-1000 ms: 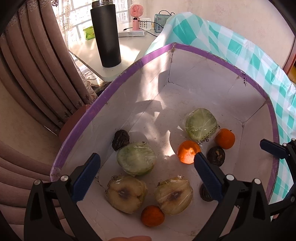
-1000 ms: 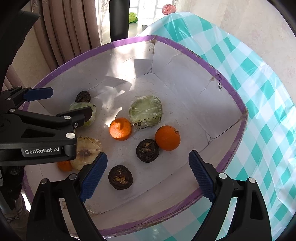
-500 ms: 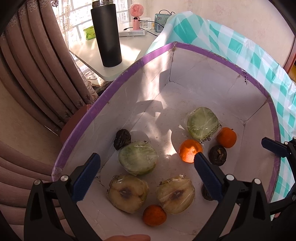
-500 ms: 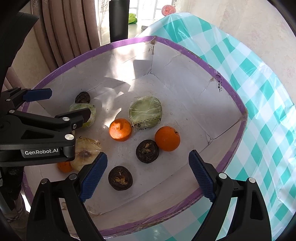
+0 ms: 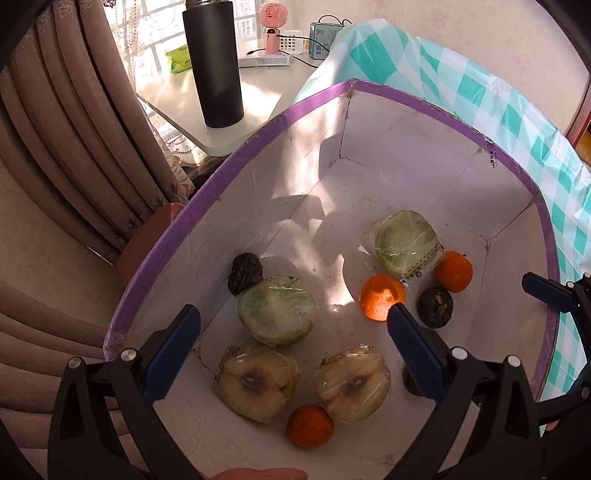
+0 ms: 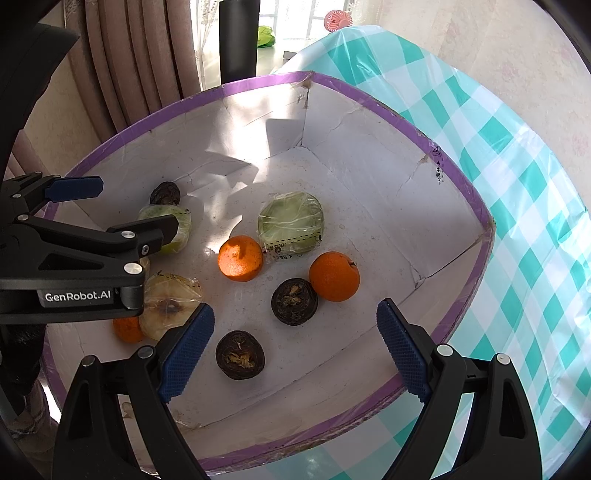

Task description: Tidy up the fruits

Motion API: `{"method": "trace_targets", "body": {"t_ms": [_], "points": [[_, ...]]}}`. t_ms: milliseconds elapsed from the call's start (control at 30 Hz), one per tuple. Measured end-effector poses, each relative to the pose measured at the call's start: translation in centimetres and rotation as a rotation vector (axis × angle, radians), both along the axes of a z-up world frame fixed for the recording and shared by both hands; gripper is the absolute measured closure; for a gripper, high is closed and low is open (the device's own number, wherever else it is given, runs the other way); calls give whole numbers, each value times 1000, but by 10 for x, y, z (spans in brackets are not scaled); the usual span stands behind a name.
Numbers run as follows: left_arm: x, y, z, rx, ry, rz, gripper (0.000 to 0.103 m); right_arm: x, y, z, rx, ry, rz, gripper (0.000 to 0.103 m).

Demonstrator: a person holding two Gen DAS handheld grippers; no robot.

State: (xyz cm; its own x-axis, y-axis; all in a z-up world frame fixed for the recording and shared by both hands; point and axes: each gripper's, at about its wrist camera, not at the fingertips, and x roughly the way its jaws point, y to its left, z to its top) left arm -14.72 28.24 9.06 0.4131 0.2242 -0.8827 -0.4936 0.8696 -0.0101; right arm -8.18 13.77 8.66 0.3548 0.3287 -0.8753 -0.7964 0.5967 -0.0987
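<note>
A white box with a purple rim [image 5: 258,136] [image 6: 369,99] holds loose fruit. In the left wrist view, my left gripper [image 5: 291,347] hangs open above a wrapped green half [image 5: 277,314] and two wrapped pale halves [image 5: 258,380] [image 5: 351,384], nothing between its fingers. Oranges [image 5: 382,297] [image 5: 452,271] [image 5: 310,424] and dark wrinkled fruits [image 5: 245,271] [image 5: 436,306] lie around. My right gripper [image 6: 295,350] stands open over a dark fruit [image 6: 240,354], with another dark fruit [image 6: 293,301], two oranges [image 6: 240,258] [image 6: 334,277] and a wrapped green half [image 6: 291,221] beyond.
The box sits on a teal checked tablecloth [image 6: 517,221]. A black flask [image 5: 214,62] and a pink fan [image 5: 271,22] stand on a white side table behind it. Brown curtains [image 5: 74,129] hang at the left. A fingertip [image 5: 258,474] shows at the bottom edge.
</note>
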Motion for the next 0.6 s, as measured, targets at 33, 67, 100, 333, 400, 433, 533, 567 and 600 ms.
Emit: {"method": "trace_targets", "body": {"t_ms": [33,67,100,333,400,433,533,567,600], "points": [[0,1,0,-8,-2,0,2,0,0,0,0,0,-1,17],[-1,2,-1,-14,-2,1,2,0,0,0,0,0,0,17],[-1,2,-1,-17,0,5,2,0,0,0,-1,-1,0,17],[0,1,-2,9,20,8,2,0,0,0,-1,-1,-1,17],[1,1,-2,10,23,11,2,0,0,0,-1,0,-1,17],[0,2,-2,9,22,12,2,0,0,0,-1,0,-1,17],[1,2,-3,9,22,12,2,0,0,0,0,-1,-2,17],[1,1,-3,11,23,12,2,-1,1,-1,0,-2,-2,16],[1,1,-3,14,24,12,2,-1,1,0,-1,-3,-2,16]]}}
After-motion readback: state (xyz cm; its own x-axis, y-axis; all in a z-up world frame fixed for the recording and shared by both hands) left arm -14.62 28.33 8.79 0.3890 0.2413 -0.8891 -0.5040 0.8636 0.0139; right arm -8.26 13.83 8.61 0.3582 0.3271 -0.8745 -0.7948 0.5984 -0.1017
